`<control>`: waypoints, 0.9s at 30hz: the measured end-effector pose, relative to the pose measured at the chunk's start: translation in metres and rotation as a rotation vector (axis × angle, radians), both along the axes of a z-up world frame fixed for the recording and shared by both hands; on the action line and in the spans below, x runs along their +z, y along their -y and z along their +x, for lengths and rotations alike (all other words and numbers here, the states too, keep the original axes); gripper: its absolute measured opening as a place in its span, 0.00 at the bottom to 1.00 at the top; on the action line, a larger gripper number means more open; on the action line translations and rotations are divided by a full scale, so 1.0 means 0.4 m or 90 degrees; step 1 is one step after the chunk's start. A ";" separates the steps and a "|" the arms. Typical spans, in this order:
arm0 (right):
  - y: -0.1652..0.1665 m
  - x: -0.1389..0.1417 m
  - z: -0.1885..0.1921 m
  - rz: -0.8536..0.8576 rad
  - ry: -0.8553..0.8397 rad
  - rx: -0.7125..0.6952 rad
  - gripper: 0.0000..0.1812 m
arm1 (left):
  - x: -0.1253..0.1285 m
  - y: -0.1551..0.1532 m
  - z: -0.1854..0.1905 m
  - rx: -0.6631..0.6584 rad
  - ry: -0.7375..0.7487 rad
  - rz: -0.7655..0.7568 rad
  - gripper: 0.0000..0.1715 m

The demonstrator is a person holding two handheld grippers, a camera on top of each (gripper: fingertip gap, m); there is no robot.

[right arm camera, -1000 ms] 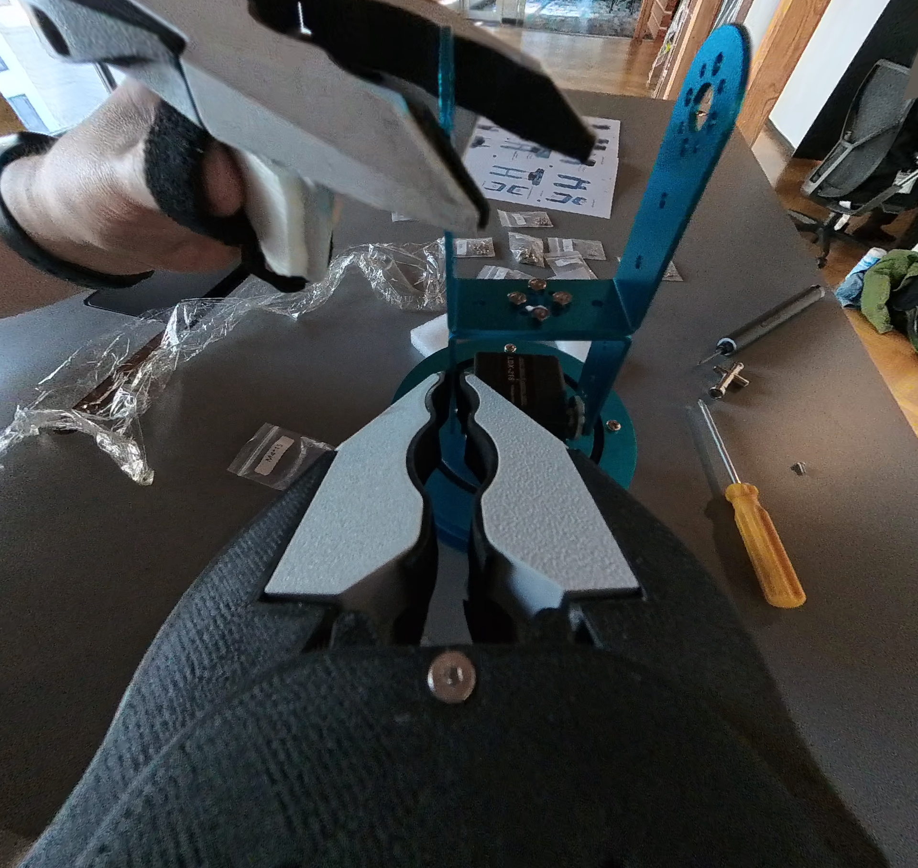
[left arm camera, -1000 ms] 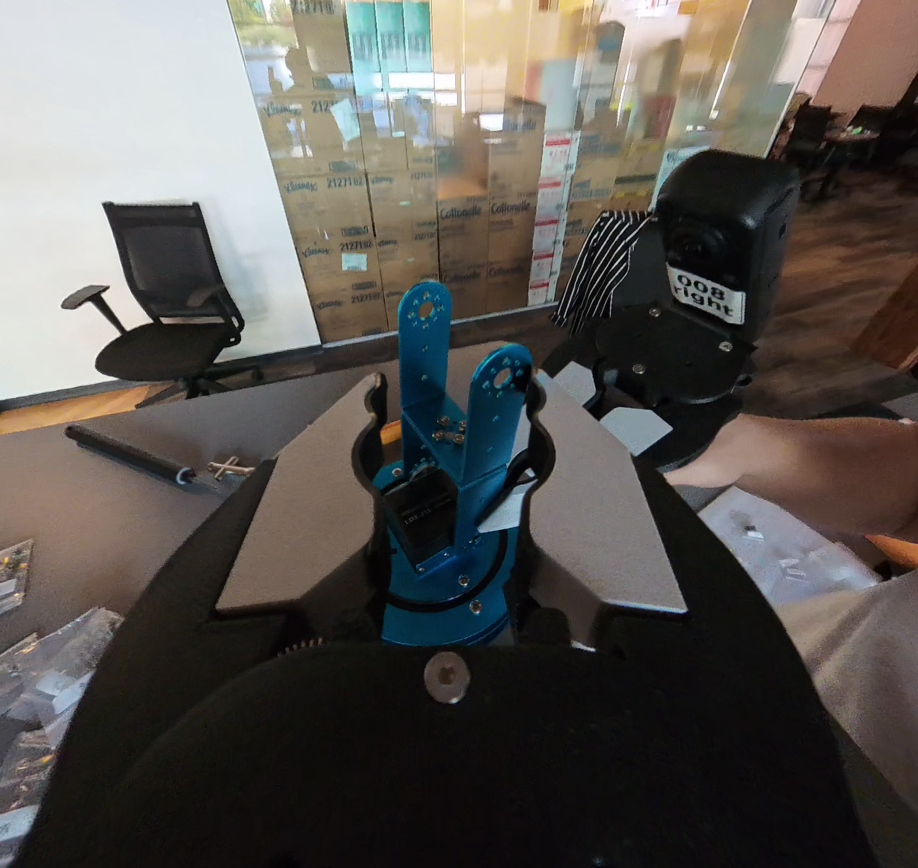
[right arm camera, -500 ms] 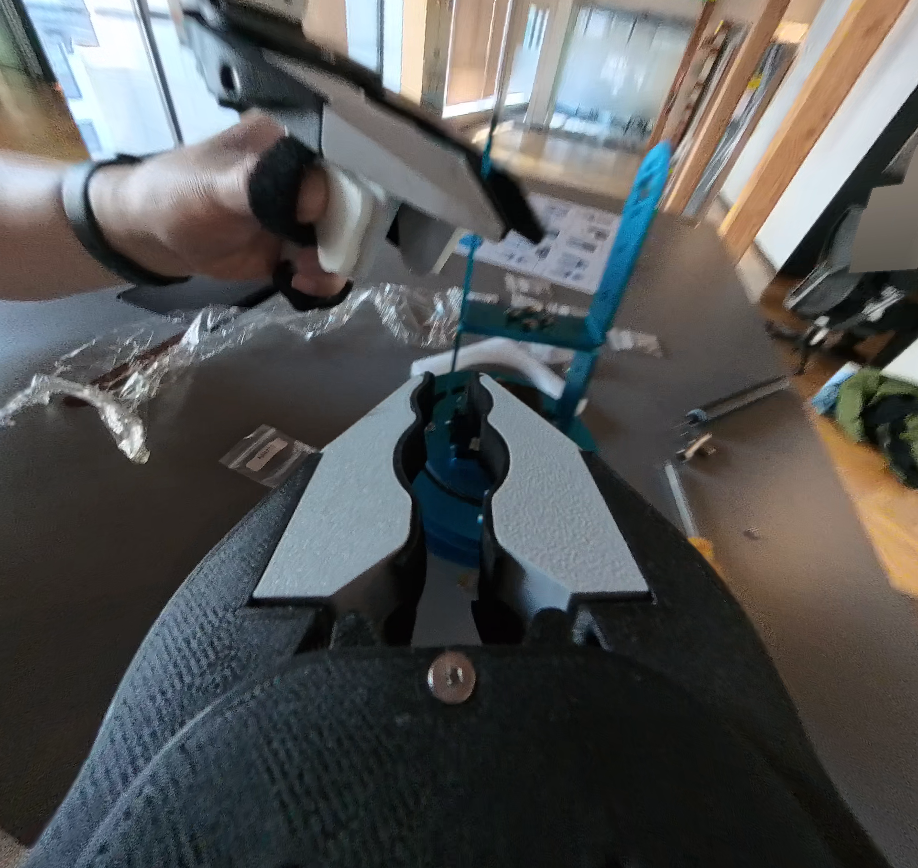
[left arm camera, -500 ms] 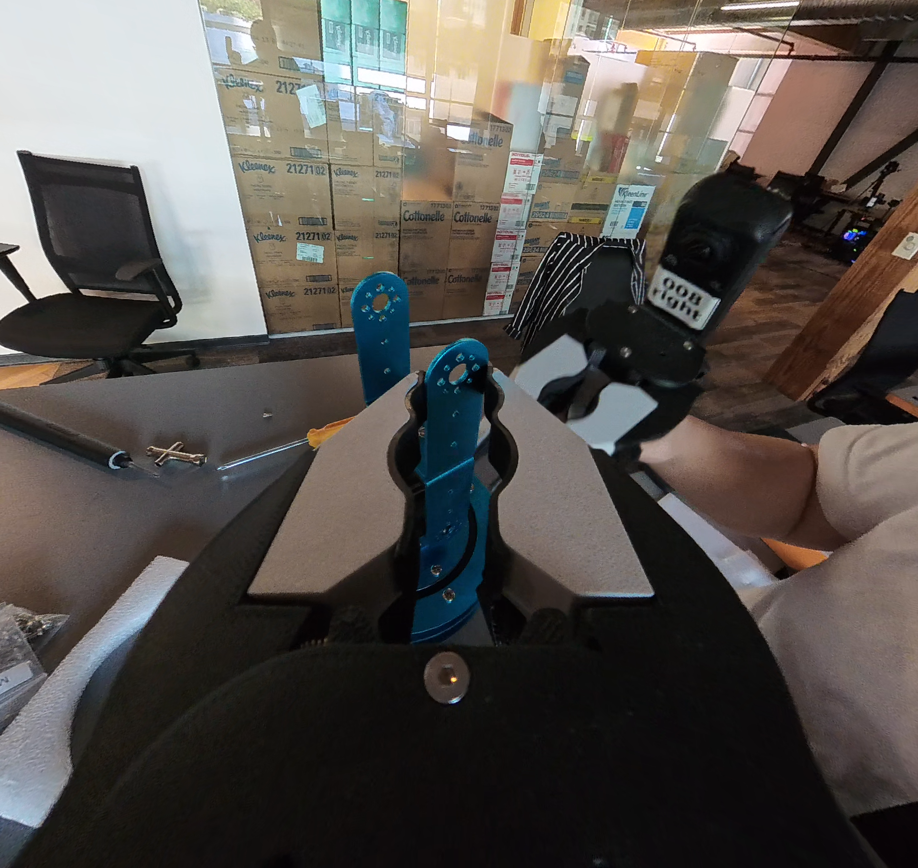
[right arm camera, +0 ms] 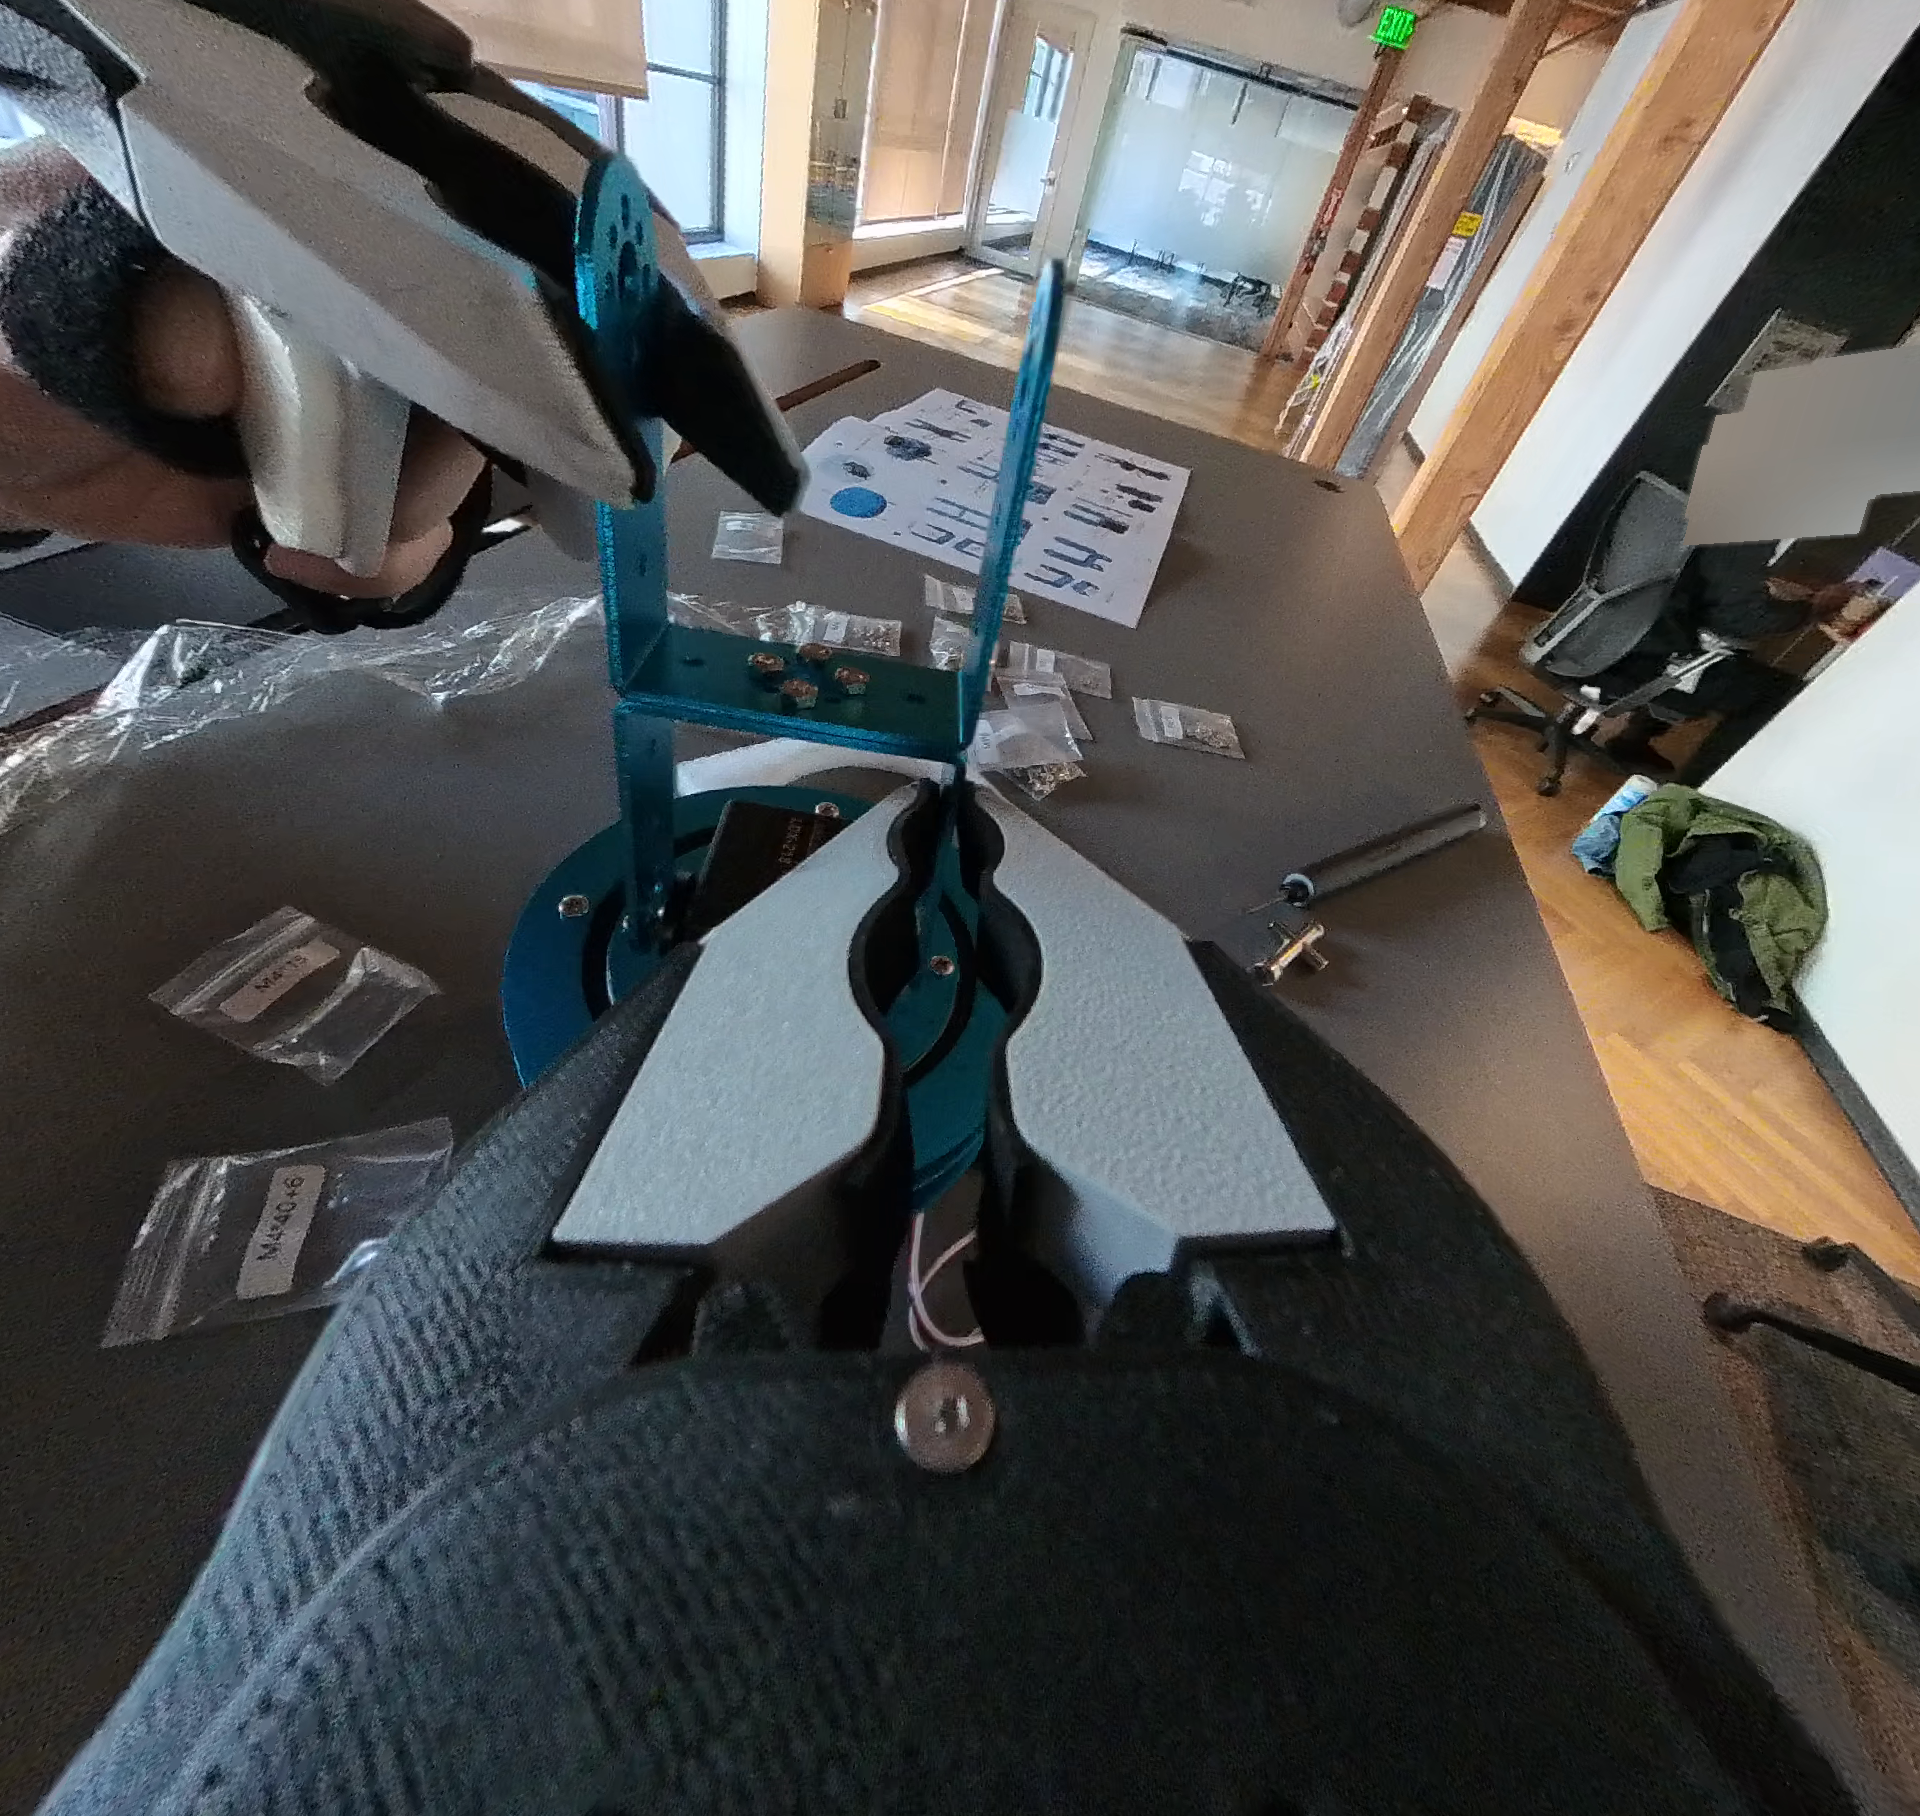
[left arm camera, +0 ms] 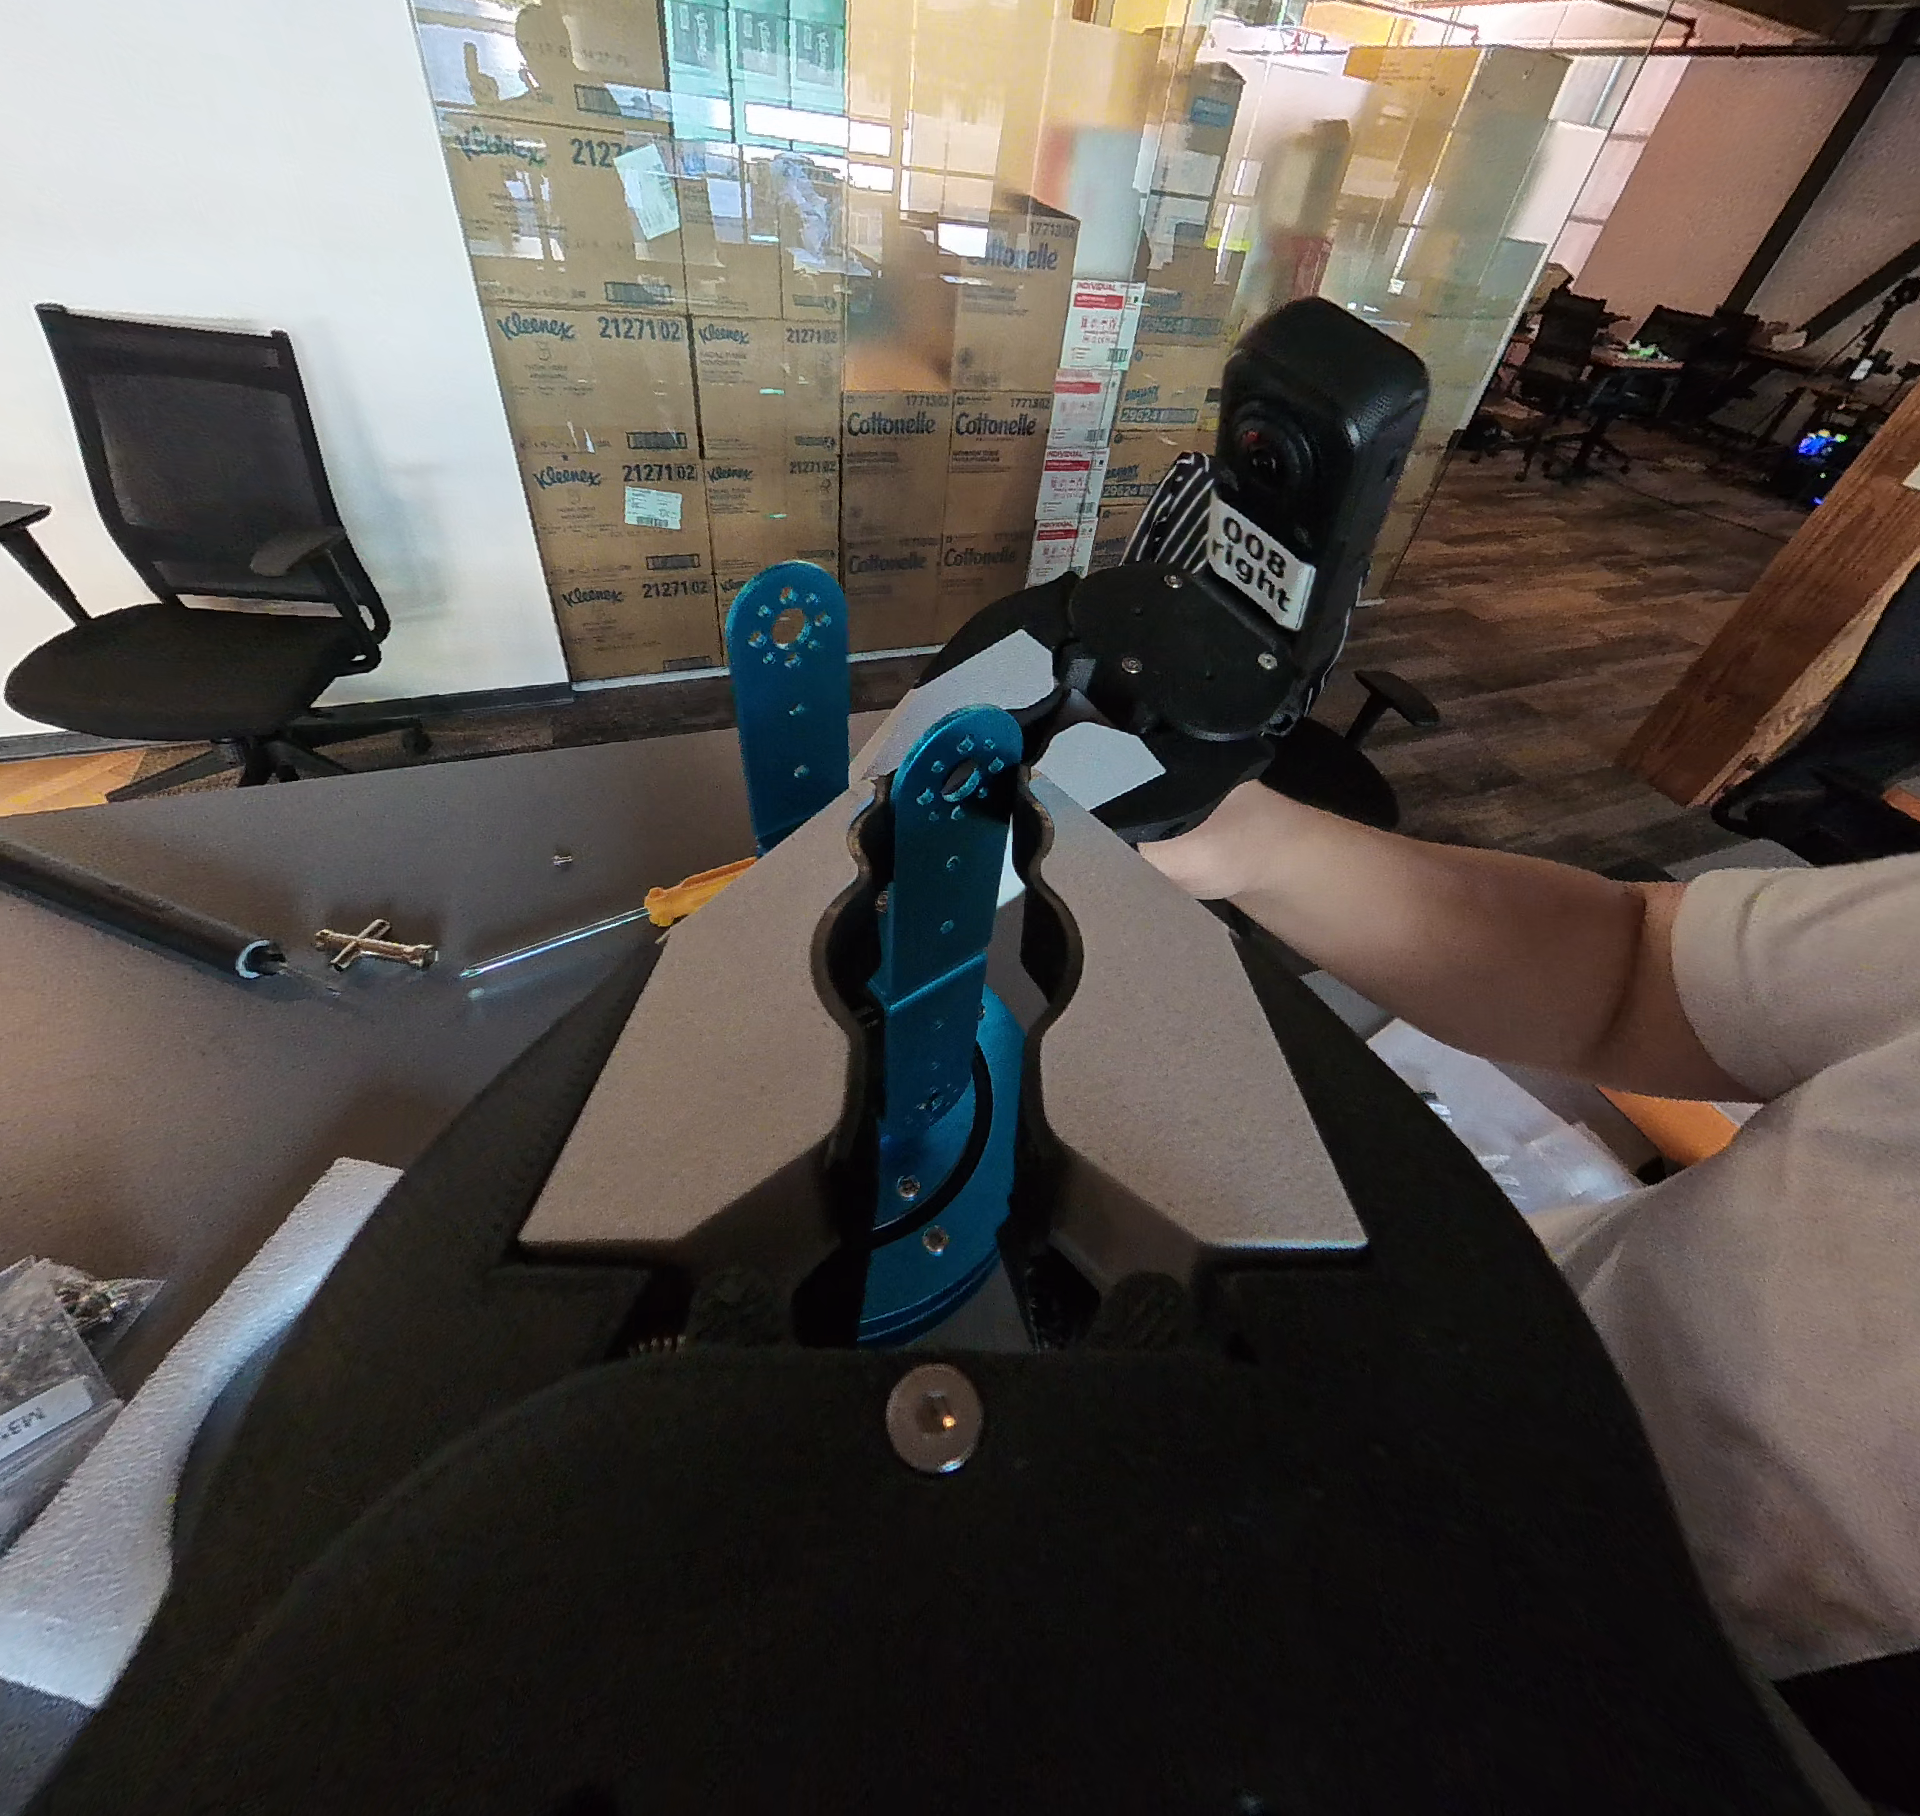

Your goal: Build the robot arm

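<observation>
The blue metal bracket assembly (right arm camera: 790,686) stands upright on the dark table (right arm camera: 1299,727). It has a round blue base (right arm camera: 551,977), a black servo block (right arm camera: 769,841) in the middle, and a U-shaped bracket with two tall arms with rounded, holed tops. The left gripper (left arm camera: 940,800) is closed on the top of one arm (left arm camera: 945,883). The right gripper (right arm camera: 940,800) is closed on the lower part of the other arm (right arm camera: 1013,488), just above the base.
</observation>
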State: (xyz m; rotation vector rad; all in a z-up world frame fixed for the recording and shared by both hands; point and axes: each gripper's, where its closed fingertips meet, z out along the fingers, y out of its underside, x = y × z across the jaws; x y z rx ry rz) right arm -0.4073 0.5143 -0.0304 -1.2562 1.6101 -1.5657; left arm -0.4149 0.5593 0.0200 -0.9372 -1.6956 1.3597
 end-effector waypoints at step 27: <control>-0.006 -0.011 -0.019 0.013 0.114 -0.007 0.00 | -0.052 -0.009 -0.020 -0.011 0.056 0.004 0.12</control>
